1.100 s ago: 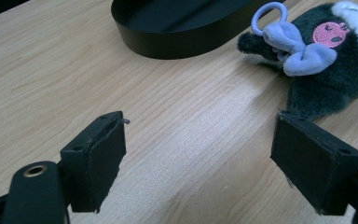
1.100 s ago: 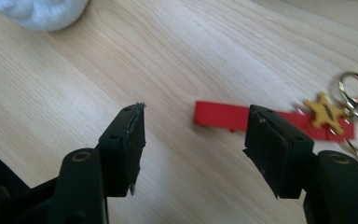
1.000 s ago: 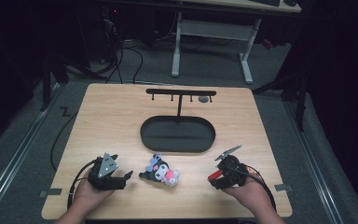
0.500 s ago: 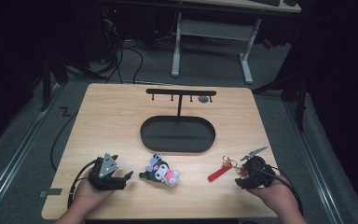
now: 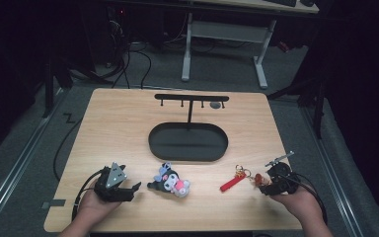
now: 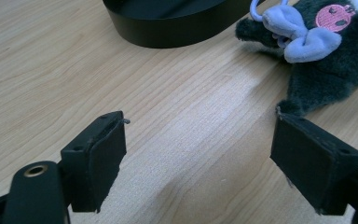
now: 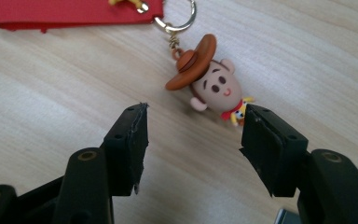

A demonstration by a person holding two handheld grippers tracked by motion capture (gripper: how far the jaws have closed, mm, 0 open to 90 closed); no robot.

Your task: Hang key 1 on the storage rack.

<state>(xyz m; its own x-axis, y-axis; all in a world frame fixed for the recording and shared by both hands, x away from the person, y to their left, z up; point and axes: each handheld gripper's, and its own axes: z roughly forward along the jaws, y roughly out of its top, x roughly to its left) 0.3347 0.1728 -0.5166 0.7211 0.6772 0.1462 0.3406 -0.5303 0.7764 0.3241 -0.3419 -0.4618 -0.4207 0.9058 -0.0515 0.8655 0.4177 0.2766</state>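
Right gripper view: right claw [image 7: 193, 140] wide by cowboy keychain [image 7: 212, 84]; left claw [image 6: 198, 154] wide.

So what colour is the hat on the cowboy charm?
Brown, or orange-brown. The hat shows best in the right gripper view.

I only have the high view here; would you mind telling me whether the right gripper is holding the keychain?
Observer: No. In the right gripper view the right gripper stands open, and the cowboy figure lies on the table just ahead of its jaws.
Operator: Thank you. What joins the figure to the red strap?
Observer: A short chain runs from its hat to a metal ring at the end of the red strap.
Operator: And the left gripper?
Observer: The left gripper is open too, with bare wood between its jaws; the plush toy lies just beyond one of them.
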